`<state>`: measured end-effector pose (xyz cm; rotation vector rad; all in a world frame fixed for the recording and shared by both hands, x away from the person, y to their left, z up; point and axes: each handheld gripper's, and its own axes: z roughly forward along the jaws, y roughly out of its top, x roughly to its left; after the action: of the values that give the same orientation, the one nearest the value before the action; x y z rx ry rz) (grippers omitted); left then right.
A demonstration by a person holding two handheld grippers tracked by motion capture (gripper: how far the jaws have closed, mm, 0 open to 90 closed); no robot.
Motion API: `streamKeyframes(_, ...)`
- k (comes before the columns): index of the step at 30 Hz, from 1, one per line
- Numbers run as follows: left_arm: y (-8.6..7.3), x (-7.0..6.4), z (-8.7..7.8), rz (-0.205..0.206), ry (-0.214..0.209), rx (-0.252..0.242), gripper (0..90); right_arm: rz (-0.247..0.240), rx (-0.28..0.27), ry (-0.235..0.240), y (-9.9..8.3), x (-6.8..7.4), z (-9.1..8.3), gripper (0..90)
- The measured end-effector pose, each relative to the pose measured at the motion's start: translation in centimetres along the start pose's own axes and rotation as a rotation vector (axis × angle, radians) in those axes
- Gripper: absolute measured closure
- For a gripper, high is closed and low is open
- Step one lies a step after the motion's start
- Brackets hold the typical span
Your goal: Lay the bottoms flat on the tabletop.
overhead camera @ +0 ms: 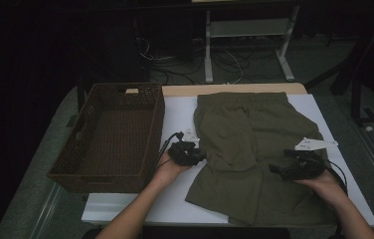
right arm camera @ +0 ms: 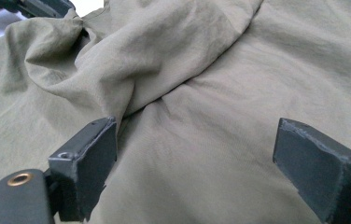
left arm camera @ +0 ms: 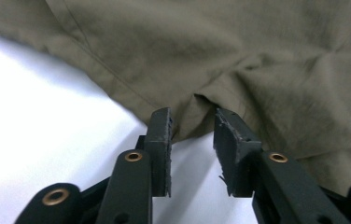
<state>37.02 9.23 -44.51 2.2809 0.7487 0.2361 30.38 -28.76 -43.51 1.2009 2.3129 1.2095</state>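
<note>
Olive-green cotton shorts (overhead camera: 254,144) lie spread flat on the white table top (overhead camera: 180,117), waistband toward the far edge, legs toward the person. The left gripper (left arm camera: 192,133) sits at the shorts' left edge near the crotch seam, its jaws parted a little with a pucker of cloth just at their tips, not yet pinched. The right gripper (right arm camera: 194,154) hovers over the right leg with its jaws spread wide, grasping nothing. Judging from this, the work, likely folding the shorts and putting them away, has barely begun: no fold is made, and both grips are still to be taken. A dark brown woven basket (overhead camera: 110,137) stands empty just left of the shorts. Nothing lies between cloth and basket.
</note>
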Motion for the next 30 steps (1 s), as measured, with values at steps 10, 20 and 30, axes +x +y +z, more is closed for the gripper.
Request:
streamKeyframes(10, 0.1, -0.2, 0.3, 0.033, -0.002, -0.003, 69.2, -0.002, 0.001, 0.001, 0.0, 0.0, 0.0, 13.7)
streamKeyframes(20, 0.2, -0.3, 0.2, 0.065, 0.054, -0.026, 89.7, -0.001, 0.0, -0.001, 0.1, 0.0, 0.0, 13.7)
streamKeyframes(30, 0.3, 1.5, -0.9, -0.051, 0.199, -0.064, 89.8, 0.006, -0.006, -0.002, 0.1, 0.1, -0.1, 13.7)
